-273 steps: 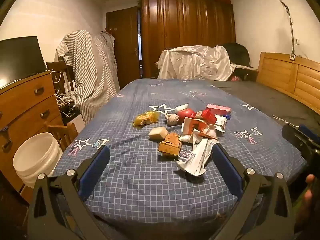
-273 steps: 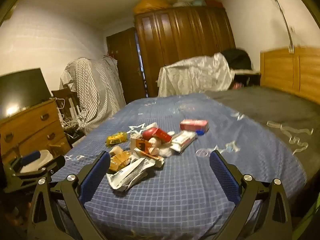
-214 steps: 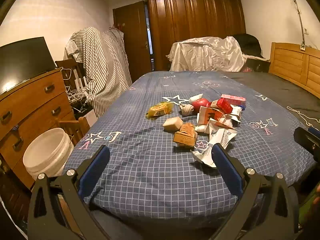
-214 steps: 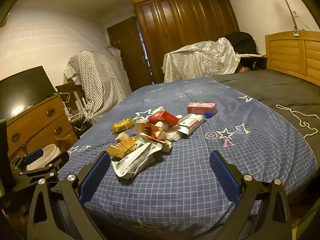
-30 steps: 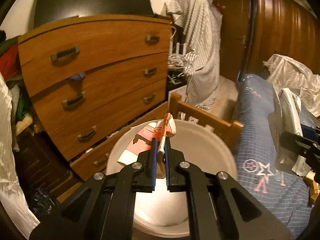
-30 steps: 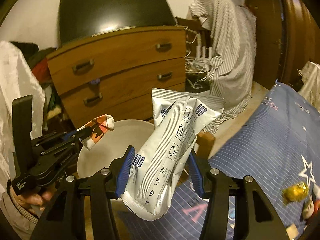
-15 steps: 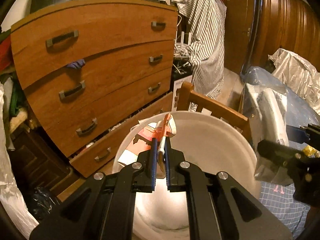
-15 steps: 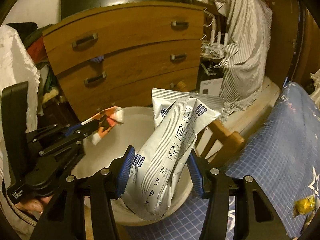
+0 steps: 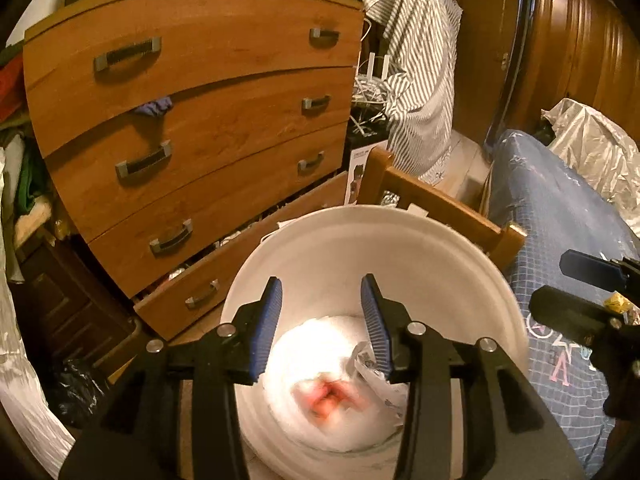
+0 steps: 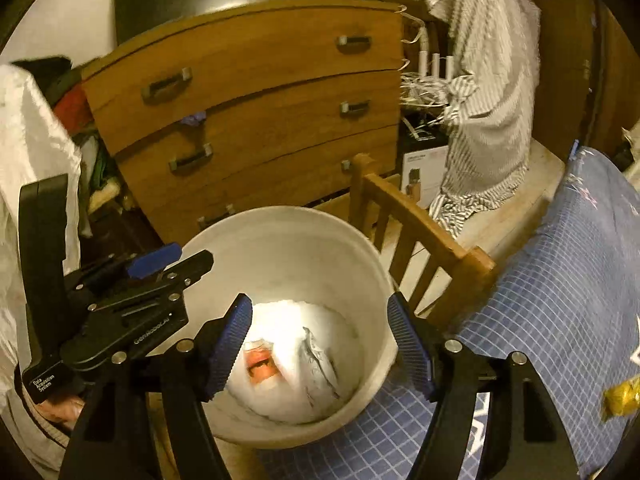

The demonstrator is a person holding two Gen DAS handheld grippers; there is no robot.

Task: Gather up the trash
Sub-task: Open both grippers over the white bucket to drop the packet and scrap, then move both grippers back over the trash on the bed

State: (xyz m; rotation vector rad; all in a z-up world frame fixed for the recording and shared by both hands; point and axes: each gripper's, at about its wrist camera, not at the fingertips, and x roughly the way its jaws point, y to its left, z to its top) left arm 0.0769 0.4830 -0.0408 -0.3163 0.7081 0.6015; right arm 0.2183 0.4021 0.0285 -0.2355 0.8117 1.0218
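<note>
Both grippers are hanging over the white plastic bucket (image 10: 288, 248), jaws spread and empty, having just been opening. The left gripper (image 9: 322, 320) and right gripper (image 10: 320, 340) are releasing well: the red-and-white crumpled wrapper (image 10: 260, 364) and glossy silver pouch (image 10: 316, 360) are lying on the bucket's round bottom. A yellow foil wrapper (image 10: 622, 398) is waiting on the checked bed (image 10: 580, 280) beside the bucket.

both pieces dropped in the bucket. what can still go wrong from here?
1. Both grippers hang over the white bucket with jaws just opened and empty; the left gripper sits close beside the right gripper, so they could knock together when pulling back.
2. The wooden chair stands right against the bucket, so swinging back to the bed could clip it.
3. The yellow wrapper near the bed's edge could get swept off.
</note>
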